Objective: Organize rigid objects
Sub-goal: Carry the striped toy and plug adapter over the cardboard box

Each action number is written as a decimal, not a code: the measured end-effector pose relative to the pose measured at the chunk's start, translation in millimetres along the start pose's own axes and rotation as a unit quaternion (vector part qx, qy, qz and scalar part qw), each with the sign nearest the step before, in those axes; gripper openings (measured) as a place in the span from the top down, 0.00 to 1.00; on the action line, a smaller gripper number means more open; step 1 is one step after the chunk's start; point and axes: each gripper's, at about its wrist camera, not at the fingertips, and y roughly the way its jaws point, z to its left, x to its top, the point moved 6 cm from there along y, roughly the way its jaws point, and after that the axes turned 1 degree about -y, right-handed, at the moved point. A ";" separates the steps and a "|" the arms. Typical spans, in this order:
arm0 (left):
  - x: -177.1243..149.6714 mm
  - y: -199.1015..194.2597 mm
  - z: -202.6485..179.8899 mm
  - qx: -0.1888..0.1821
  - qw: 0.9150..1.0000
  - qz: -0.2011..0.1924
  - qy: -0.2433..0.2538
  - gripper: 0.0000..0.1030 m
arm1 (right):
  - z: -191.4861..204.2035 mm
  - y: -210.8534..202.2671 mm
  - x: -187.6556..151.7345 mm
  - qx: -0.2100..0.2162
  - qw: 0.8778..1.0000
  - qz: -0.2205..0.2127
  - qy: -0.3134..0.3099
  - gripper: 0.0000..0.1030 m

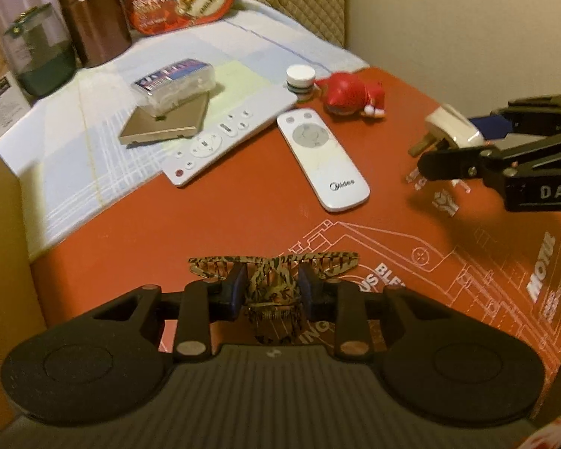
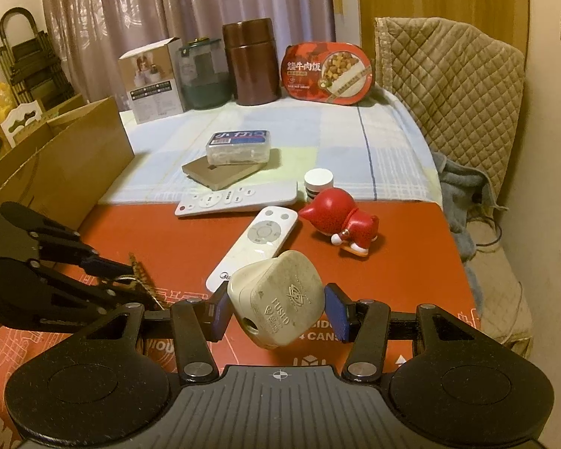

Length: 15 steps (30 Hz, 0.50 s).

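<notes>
My left gripper (image 1: 272, 284) is shut on a tortoiseshell hair claw clip (image 1: 273, 267), held just above the red mat (image 1: 213, 224). My right gripper (image 2: 276, 310) is shut on a cream fused wall plug (image 2: 276, 301), its blue pads pressing both sides. In the left wrist view that plug (image 1: 450, 129) hangs at the right edge in the right gripper (image 1: 463, 149), its brass pins pointing left. In the right wrist view the left gripper (image 2: 104, 273) shows at the left with the clip (image 2: 140, 277).
On the mat lie a short white remote (image 1: 319, 157), a long white remote (image 1: 228, 138), a red figurine (image 1: 351, 93) and a small white jar (image 1: 300, 78). A clear box (image 1: 175, 82) sits on a tan case (image 1: 166, 121). A cardboard box (image 2: 56, 161) stands left; jars and a food pack stand behind.
</notes>
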 end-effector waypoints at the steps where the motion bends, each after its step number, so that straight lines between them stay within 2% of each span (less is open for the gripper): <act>1: 0.1 -3.5 -0.1 -0.001 1.000 -0.003 -0.003 0.75 | 0.1 -1.4 0.4 0.000 1.000 -0.001 0.000 0.53; 8: 7.8 -39.6 4.4 0.003 0.999 -0.035 -0.020 0.75 | 10.3 -20.7 13.7 0.001 1.000 -0.021 -0.003 0.53; 15: 20.4 -98.4 22.8 0.023 0.995 -0.085 -0.038 0.75 | 32.4 -47.6 41.2 0.009 0.999 -0.049 -0.009 0.53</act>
